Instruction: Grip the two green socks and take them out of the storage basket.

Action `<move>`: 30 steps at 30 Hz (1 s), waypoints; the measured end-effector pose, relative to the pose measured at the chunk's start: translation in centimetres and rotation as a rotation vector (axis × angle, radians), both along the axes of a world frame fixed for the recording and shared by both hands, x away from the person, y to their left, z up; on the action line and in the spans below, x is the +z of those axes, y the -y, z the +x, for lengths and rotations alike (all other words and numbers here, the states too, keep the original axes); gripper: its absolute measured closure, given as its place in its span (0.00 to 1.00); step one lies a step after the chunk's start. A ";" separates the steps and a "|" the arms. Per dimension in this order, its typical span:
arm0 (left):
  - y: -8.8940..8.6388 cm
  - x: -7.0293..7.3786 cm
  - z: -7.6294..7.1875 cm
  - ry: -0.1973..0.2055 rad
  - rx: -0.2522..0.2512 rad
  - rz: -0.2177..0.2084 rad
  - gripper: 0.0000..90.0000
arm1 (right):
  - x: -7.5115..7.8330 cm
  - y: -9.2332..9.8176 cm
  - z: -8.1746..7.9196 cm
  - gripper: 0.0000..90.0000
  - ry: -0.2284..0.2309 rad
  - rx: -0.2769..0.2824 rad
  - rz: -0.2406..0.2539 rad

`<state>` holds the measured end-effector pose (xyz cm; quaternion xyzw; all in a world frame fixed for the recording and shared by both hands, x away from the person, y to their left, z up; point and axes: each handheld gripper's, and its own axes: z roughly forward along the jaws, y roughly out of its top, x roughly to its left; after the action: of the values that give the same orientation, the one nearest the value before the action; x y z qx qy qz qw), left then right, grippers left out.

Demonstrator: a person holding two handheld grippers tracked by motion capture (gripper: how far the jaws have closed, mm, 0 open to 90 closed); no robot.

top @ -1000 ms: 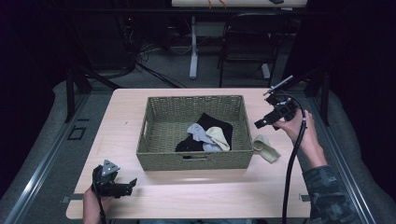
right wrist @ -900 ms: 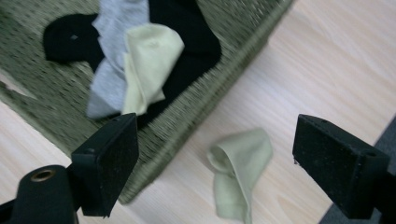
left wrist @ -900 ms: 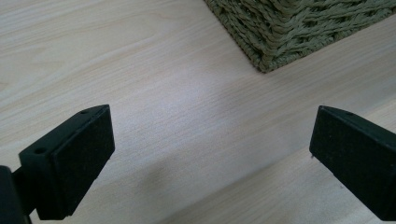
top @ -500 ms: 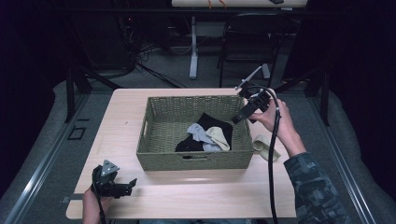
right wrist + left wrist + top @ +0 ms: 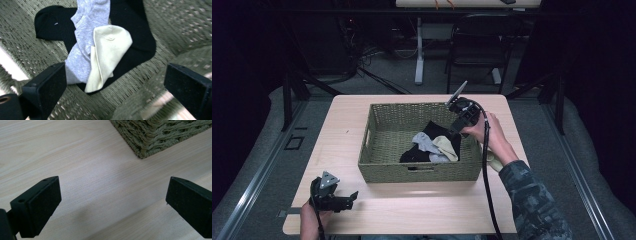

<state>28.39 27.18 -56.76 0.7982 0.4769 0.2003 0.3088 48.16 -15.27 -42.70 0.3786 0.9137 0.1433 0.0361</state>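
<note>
So the cream sock (image 5: 107, 52) lies in the basket (image 5: 387, 145), right ahead of the right gripper (image 5: 115, 82), on top of a grey sock (image 5: 85, 37) and a black one (image 5: 135, 37). That gripper's jaws have just been opening; they stand wide apart with nothing between them. Off at the near table (image 5: 75, 157) edge, the left gripper (image 5: 112, 202) is spread wide too, empty, just short of the basket's corner.

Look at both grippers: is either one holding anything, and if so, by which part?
Nothing is held. The right gripper hangs open above the socks in the basket, touching none. The left gripper is open over bare table.
</note>
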 end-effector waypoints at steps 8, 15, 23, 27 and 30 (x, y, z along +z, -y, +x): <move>0.0 0.0 -0.1 0.004 0.000 0.000 0.00 | -3.1 -1.9 0.8 0.18 -0.057 0.006 -0.032; -0.1 0.0 0.0 0.001 0.005 -0.005 0.00 | -5.4 -3.2 1.1 0.24 -0.096 0.013 -0.069; 0.0 0.1 0.0 0.004 -0.008 -0.001 0.00 | -8.0 -4.2 1.5 0.41 -0.145 0.008 -0.111; 0.1 0.1 -0.1 0.001 -0.009 -0.004 0.00 | -8.5 -4.4 1.6 0.51 -0.164 0.022 -0.142; 0.1 0.1 -0.1 0.001 -0.010 -0.005 0.00 | -8.6 -4.5 1.6 0.69 -0.169 0.022 -0.135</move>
<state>28.29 27.11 -56.69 0.7996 0.4733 0.1982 0.3120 49.77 -10.73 -51.30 0.3761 0.9251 0.0495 -0.0174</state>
